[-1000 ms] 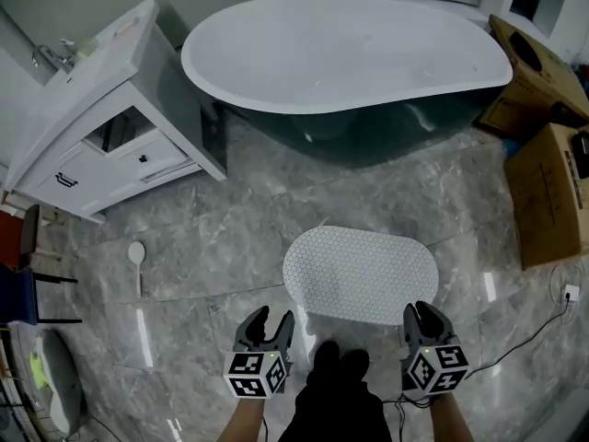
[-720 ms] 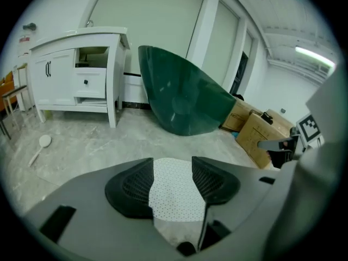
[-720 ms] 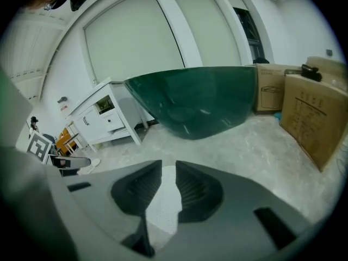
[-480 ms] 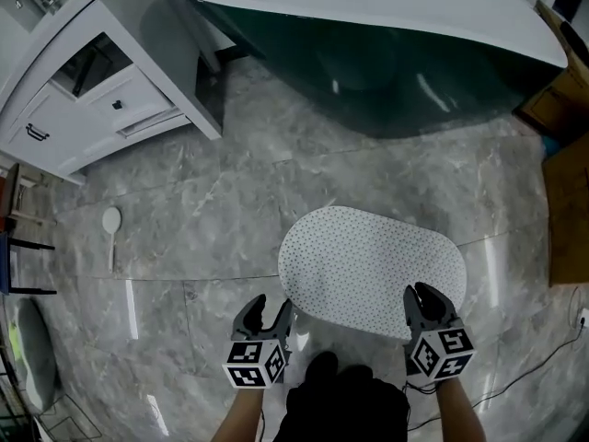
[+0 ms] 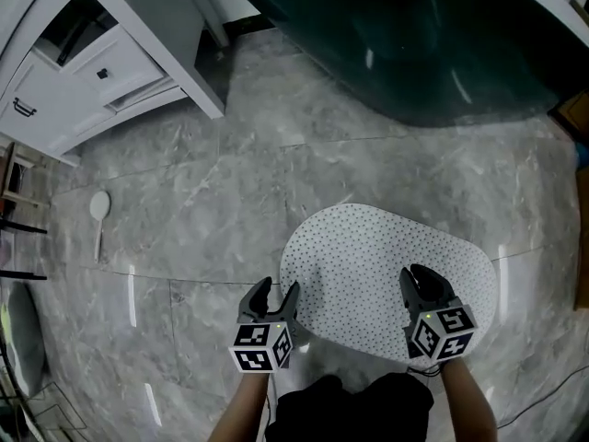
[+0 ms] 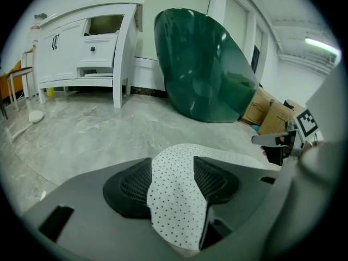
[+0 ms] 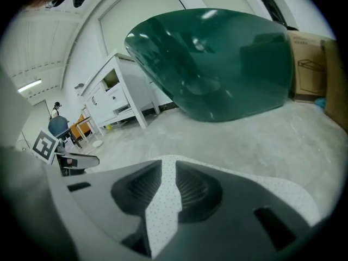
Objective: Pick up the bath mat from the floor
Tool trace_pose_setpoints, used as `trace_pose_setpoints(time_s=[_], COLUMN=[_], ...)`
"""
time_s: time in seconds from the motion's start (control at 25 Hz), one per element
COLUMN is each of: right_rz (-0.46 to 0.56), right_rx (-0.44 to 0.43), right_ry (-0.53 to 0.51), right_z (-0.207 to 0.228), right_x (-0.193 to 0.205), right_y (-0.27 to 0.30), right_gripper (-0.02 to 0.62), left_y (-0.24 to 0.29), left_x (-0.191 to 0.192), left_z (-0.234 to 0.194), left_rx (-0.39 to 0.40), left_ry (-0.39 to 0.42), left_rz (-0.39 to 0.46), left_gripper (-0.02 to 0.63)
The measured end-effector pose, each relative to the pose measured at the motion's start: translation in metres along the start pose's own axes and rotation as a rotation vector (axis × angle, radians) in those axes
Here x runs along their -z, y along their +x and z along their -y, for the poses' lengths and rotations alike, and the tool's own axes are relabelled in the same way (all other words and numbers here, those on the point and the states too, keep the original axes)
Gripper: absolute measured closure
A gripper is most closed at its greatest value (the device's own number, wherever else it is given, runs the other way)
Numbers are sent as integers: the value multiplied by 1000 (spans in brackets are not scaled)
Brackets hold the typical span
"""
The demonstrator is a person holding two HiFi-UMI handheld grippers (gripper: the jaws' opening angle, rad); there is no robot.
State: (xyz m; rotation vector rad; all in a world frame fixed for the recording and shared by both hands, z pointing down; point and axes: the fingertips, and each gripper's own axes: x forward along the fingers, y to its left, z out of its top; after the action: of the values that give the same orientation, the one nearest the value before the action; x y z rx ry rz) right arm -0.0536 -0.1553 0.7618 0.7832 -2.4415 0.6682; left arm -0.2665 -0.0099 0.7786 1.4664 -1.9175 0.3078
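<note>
I see the left gripper [image 5: 279,292] at 8 o'clock on the bath mat [image 5: 368,256], jaws wide and just been opening, nothing gripped. Right gripper [image 5: 420,282] is at 5 o'clock with a narrow gap, mat ungripped.

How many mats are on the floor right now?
1: the white dotted bath mat lies flat on the grey floor, in front of the dark green tub. No other shows, though floor outside the views could hide one.

Overhead, two low views; shared mat [image 5: 368,265]
</note>
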Motion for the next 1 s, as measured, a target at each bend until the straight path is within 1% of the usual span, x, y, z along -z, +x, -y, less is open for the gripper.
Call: trace_pose_setpoints(time_s=[0.16, 0.32, 0.6, 0.76, 0.88, 1.0], right_rz=[2, 9, 16, 9, 12, 12], right_rx=[-36, -62, -82, -75, -63, -52], right_ry=[-32, -37, -68, -103, -73, -53], right_z=[2, 2, -6, -5, -1, 2], right_x=[9, 6, -7, -10, -8, -4], right_y=[35, 55, 76, 79, 77, 74], right_gripper=[516, 517, 517, 517, 517, 517], left_y=[28, 47, 71, 86, 96, 105], left_x=[16, 33, 48, 52, 58, 69], left_z=[-17, -28, -44, -48, -52, -58], left_rx=[-24, -44, -48, -50, -53, -59], left_ry=[-27, -36, -36, -32, -37, -62], left_rz=[9, -13, -52, -82, -107, -147], left_gripper=[362, 356, 341, 333, 328, 322])
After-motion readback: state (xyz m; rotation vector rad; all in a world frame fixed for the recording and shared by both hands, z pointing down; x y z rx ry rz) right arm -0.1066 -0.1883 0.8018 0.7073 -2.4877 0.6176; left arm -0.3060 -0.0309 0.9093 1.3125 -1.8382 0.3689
